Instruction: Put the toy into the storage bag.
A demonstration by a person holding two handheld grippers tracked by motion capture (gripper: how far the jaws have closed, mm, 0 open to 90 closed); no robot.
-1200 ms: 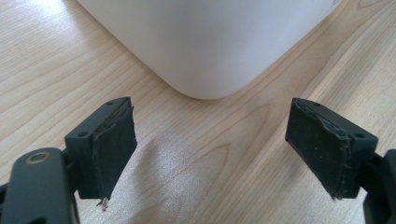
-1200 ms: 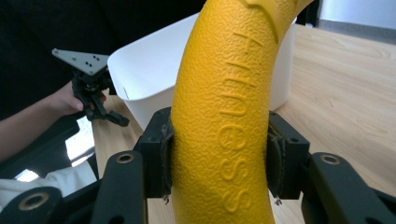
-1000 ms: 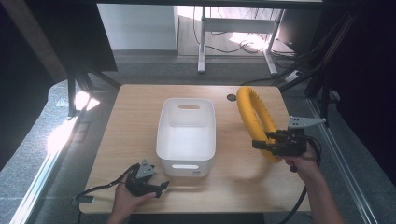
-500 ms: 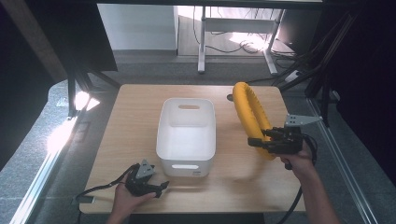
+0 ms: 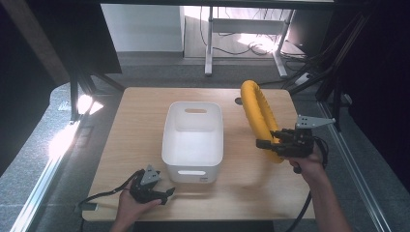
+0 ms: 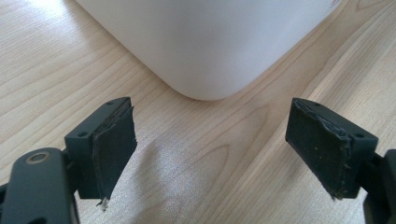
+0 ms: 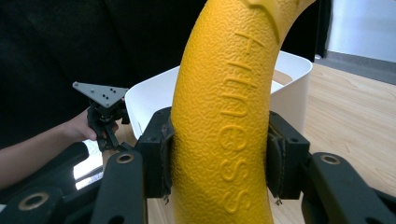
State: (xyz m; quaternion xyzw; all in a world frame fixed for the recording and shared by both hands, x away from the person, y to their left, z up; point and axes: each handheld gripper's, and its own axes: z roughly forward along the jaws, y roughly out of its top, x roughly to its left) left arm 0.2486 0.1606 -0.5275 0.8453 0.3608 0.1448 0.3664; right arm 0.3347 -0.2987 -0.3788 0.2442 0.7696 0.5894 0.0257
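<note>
While the left gripper [image 5: 153, 189] is resting on the pale wooden tabletop [image 5: 130, 145] in the person's left hand [image 5: 130, 209], its jaws are standing wide apart with nothing between them. Just ahead of those jaws, the rounded near corner of the white rectangular plastic bin [image 6: 210, 42] is sitting on the wood, close but not touching. Farther right, the right gripper [image 5: 270, 143] is clamping its jaws on the textured yellow foam ring [image 5: 258, 116], which is standing upright on edge. Seen along those jaws, the pads [image 7: 164, 158] are pressing both sides of the ring's curved band, and the bin is lying beyond it, with the left gripper farther off.
</note>
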